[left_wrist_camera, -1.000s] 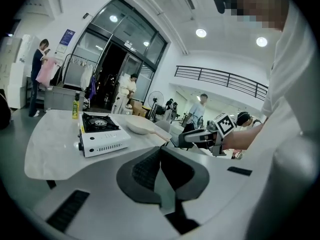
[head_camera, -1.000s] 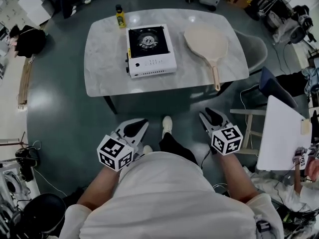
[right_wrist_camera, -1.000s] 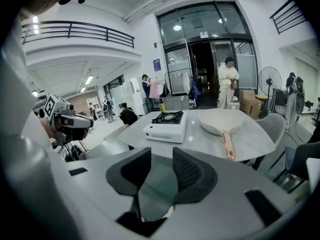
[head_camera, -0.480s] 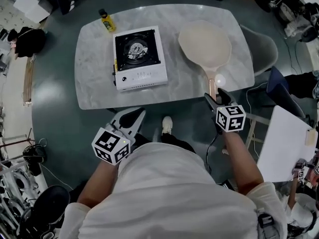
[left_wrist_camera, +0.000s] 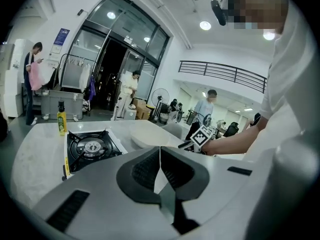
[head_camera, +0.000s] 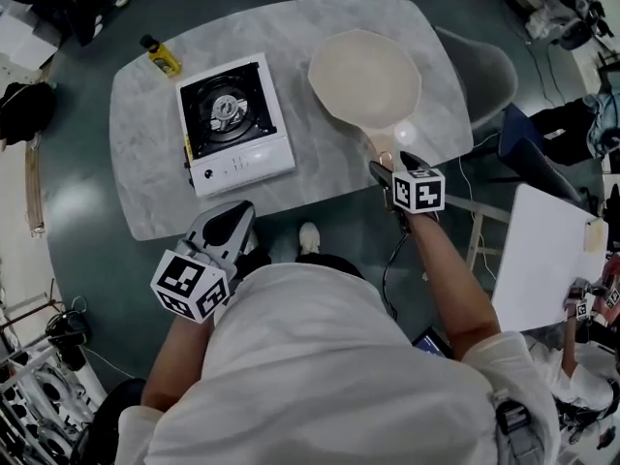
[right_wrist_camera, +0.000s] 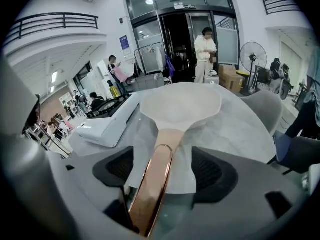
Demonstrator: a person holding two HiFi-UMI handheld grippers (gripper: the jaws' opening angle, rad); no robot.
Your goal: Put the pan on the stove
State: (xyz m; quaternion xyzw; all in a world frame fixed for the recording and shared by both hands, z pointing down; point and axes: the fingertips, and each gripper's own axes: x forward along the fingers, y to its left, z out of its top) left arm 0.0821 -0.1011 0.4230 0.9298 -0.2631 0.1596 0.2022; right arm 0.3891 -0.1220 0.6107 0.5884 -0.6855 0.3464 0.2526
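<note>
Straddling the handle [right_wrist_camera: 155, 179] of the pan [head_camera: 365, 76], right gripper [head_camera: 395, 166] has its jaws wide apart, no clamp yet. Pan sits on the table [head_camera: 145, 192] just right of the stove [head_camera: 232, 124], burner [head_camera: 225, 108] bare. Left gripper [head_camera: 225, 229] is pinched closed and empty, near the stove's front. Grasp, lift and placement are all left.

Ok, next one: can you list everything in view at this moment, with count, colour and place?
table: one, pale marble, middle of the head view
stove: one, white with a black burner, on the table's left half
pan: one, cream, on the table right of the stove, apart from it
handle: one, copper-toned, points from the pan to the table's near edge
bottle: one, yellow, table's far left corner
chair: one, grey, at the table's right end
bystanders: several, background of both gripper views
left gripper: grey, jaws together on nothing, short of the table
right gripper: grey, jaws apart either side of the handle
</note>
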